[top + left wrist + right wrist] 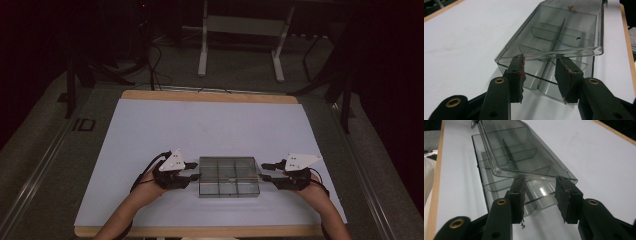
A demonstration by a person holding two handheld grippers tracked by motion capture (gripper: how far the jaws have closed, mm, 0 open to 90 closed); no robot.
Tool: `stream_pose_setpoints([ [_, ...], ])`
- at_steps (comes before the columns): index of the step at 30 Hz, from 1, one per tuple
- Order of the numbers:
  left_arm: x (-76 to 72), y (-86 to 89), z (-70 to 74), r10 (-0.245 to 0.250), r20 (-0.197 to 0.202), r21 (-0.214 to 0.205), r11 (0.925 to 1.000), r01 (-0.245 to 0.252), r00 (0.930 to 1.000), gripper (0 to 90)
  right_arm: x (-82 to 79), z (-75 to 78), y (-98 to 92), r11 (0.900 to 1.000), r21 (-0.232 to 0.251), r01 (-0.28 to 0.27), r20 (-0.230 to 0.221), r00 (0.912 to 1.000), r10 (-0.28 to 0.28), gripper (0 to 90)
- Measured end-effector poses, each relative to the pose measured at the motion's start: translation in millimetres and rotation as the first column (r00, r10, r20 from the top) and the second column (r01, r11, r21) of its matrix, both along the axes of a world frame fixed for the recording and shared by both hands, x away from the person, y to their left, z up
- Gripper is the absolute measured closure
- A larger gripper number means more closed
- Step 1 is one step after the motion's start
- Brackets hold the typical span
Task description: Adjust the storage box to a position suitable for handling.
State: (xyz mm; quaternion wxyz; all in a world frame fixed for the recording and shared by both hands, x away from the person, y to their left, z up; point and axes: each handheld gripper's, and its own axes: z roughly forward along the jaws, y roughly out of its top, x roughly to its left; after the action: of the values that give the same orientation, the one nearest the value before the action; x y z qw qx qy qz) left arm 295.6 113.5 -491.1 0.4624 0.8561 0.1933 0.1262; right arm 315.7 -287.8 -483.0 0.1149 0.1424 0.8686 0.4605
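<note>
Clear smoky plastic divided box (229, 177), lid ajar, both grippers' black fingers parted, gripping nothing.

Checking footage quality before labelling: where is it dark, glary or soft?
High view: surroundings very dark, table evenly lit, slightly soft. Left gripper view: clear box sharp, near jaws soft. Right gripper view: glare streak on the box wall.

Blk jaws, brass rivets, grey plates

the clear divided box (229, 176) with its raised lid (564, 32) blocks the table's (200, 125) near middle; the white top beyond lies open.
</note>
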Motion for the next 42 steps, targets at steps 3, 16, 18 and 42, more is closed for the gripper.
stream_pose_setpoints([
  [3, -0.2, -2.9, 0.7, 0.009, 0.01, -0.001, 1.0, -0.009, 0.9999, 60.3, 1.2, 0.7, 1.1, 1.0, 0.002, 0.004, 0.002, 1.0, -0.004, 62.8],
  [16, 6.8, -6.4, -2.4, 0.042, 0.026, -0.004, 0.9991, -0.042, 0.9988, 65.5, 7.7, -2.3, 9.5, 0.9992, 0.014, 0.037, 0.041, 0.9984, -0.038, 68.3],
  [18, 8.4, -6.5, -1.7, 0.054, 0.034, -0.01, 0.9985, -0.053, 0.998, 66.9, 9.1, -0.9, 9.3, 0.9985, 0.026, 0.048, 0.048, 0.9976, -0.049, 70.2],
  [42, 28.7, -14.7, 1.2, 0.214, 0.071, -0.089, 0.9741, -0.208, 0.9741, 79.6, 26.7, 6.2, 16.5, 0.9746, 0.131, 0.182, 0.082, 0.9778, -0.193, 80.3],
])
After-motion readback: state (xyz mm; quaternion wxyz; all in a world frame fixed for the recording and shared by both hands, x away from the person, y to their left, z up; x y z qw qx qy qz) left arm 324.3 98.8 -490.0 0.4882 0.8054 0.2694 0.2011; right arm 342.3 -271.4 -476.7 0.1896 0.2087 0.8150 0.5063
